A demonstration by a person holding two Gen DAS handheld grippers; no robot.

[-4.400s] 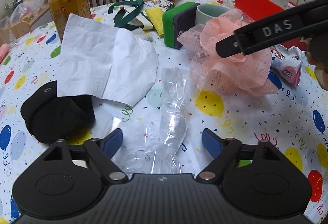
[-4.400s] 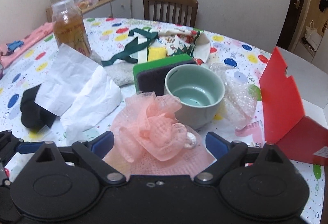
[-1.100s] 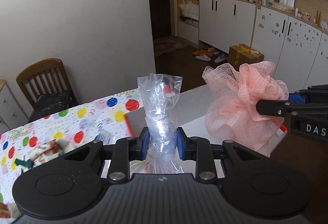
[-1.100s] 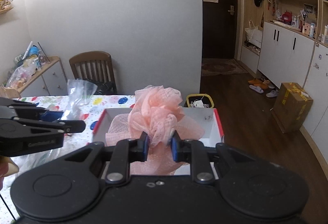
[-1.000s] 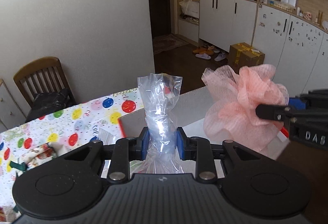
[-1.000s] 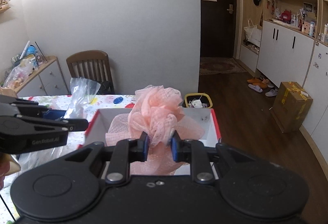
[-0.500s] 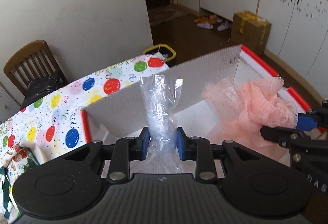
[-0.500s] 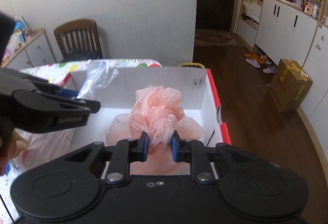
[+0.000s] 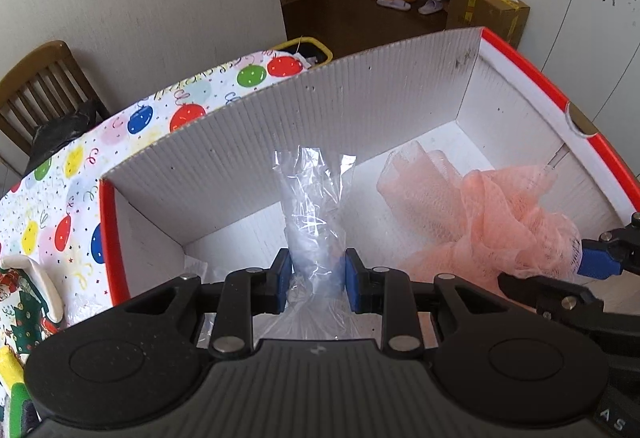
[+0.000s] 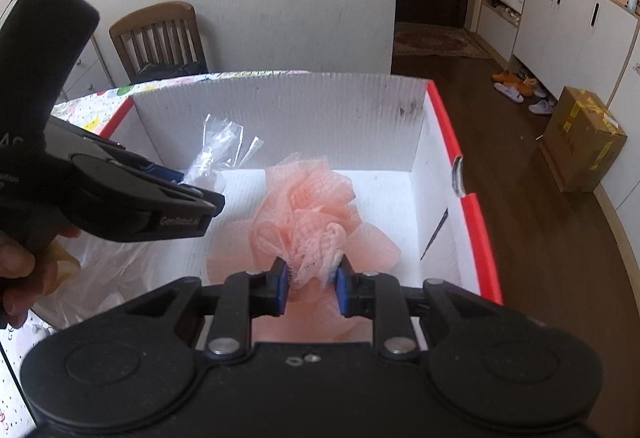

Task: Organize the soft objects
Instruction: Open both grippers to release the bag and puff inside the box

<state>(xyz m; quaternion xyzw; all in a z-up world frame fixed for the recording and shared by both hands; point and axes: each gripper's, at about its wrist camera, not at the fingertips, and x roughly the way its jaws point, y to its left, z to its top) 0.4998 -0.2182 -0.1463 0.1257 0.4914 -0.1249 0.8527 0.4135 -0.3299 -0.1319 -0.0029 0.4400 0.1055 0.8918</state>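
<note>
My left gripper point(image 9: 315, 278) is shut on a crumpled clear plastic bag point(image 9: 312, 197), which stands up between its blue pads over the inside of a white corrugated box with red rims point(image 9: 360, 109). In the right wrist view my right gripper point(image 10: 311, 278) holds a pink mesh bath puff point(image 10: 308, 205) low inside the same box point(image 10: 320, 109). Its jaws are opening, and the blue pads still press on the puff. The puff point(image 9: 492, 222) hangs to the right of the bag. The left gripper's body hides the bag's lower part point(image 10: 220, 145).
The box stands at the edge of a table with a balloon-print cloth point(image 9: 80, 157). A wooden chair point(image 9: 36, 81) stands behind the table, and a yellow bin point(image 9: 304, 45) sits behind the box. A cardboard carton point(image 10: 580, 141) lies on the floor. A hand point(image 10: 16, 270) holds the left gripper.
Both grippers have sunk and tipped downward, carrying the bag and the puff from above the box's rim to inside its walls. Both grips have held.
</note>
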